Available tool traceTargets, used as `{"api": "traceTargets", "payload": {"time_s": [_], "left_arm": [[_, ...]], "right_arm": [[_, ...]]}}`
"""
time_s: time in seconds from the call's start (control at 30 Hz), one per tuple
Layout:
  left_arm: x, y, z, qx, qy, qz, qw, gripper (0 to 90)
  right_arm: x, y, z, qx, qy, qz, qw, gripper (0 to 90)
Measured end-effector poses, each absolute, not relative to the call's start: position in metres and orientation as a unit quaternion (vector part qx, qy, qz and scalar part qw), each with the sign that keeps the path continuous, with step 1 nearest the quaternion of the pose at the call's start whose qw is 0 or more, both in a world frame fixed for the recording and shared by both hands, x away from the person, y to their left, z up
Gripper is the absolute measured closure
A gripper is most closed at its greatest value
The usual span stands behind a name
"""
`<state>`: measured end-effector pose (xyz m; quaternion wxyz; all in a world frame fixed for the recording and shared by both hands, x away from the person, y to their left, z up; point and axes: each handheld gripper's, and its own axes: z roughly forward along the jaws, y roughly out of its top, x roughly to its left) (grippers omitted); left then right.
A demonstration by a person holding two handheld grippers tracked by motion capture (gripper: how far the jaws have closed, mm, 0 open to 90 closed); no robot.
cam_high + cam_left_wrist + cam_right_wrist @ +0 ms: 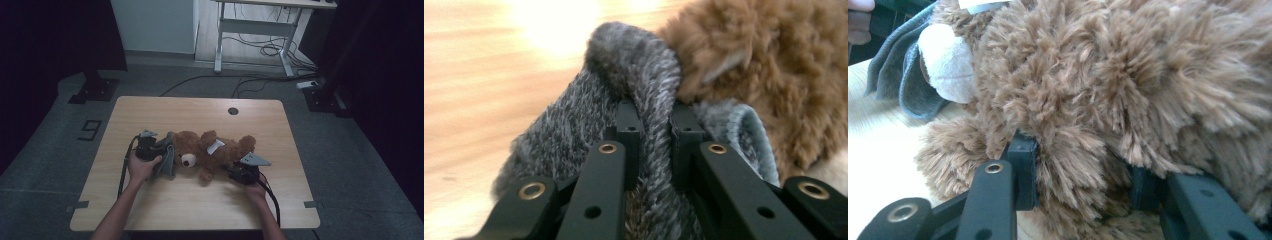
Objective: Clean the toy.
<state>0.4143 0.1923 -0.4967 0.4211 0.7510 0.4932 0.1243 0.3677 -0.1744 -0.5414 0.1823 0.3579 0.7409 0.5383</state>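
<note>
A brown teddy bear (pixel 220 152) lies on the wooden table (pixel 200 200), its head toward the left. A grey knitted hat (pixel 168 160) sits against the bear's head. My left gripper (pixel 161 151) is shut on a fold of the grey knitted hat (pixel 644 75), just beside the bear's ear (pixel 724 65). My right gripper (pixel 233 168) is shut on the fur of the teddy bear (pixel 1128 75) at its lower body, with the plush bunched between the jaws. Farther off in the right gripper view are the bear's white snout (pixel 945 60) and the hat (pixel 903 80).
A white tag (pixel 216 146) lies on the bear's body. The table has a round cable hole (pixel 233 111) near its far edge. Beyond it stand a white desk frame (pixel 255 30), loose floor cables (pixel 265 50) and dark stand bases (pixel 95 90).
</note>
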Motion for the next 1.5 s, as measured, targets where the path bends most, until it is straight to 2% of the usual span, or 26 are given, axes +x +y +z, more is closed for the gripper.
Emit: {"api": "traceTargets", "payload": {"time_s": [0.17, 0.27, 0.47, 0.67, 0.73, 0.9, 1.1, 1.33, 1.5], "left_arm": [[0.410, 0.198, -0.471, 0.736, 0.490, 0.142, 0.446, 79.3], [0.405, 0.190, -0.447, 0.738, 0.465, 0.159, 0.462, 79.2], [0.402, 0.139, -0.408, 0.763, 0.403, 0.178, 0.473, 79.2], [0.434, 0.085, -0.431, 0.785, 0.420, 0.123, 0.439, 79.2], [0.440, 0.080, -0.444, 0.792, 0.429, 0.140, 0.411, 79.4], [0.442, 0.104, -0.456, 0.777, 0.445, 0.113, 0.430, 79.6], [0.432, 0.128, -0.451, 0.770, 0.454, 0.122, 0.432, 79.5], [0.422, 0.137, -0.461, 0.763, 0.454, 0.115, 0.447, 79.8], [0.415, 0.141, -0.462, 0.760, 0.453, 0.104, 0.454, 79.8]], "right_arm": [[0.369, -0.177, -0.542, 0.353, 0.741, 0.542, 0.178, 56.9], [0.369, -0.177, -0.542, 0.351, 0.743, 0.541, 0.180, 56.9], [0.369, -0.177, -0.542, 0.351, 0.742, 0.543, 0.178, 56.8], [0.368, -0.176, -0.542, 0.356, 0.740, 0.543, 0.179, 56.8], [0.368, -0.177, -0.542, 0.360, 0.738, 0.543, 0.176, 56.7], [0.369, -0.177, -0.541, 0.352, 0.742, 0.543, 0.176, 56.1], [0.370, -0.179, -0.540, 0.345, 0.748, 0.540, 0.175, 54.4], [0.370, -0.181, -0.537, 0.371, 0.740, 0.536, 0.166, 50.9], [0.370, -0.182, -0.537, 0.368, 0.743, 0.535, 0.164, 53.7]]}}
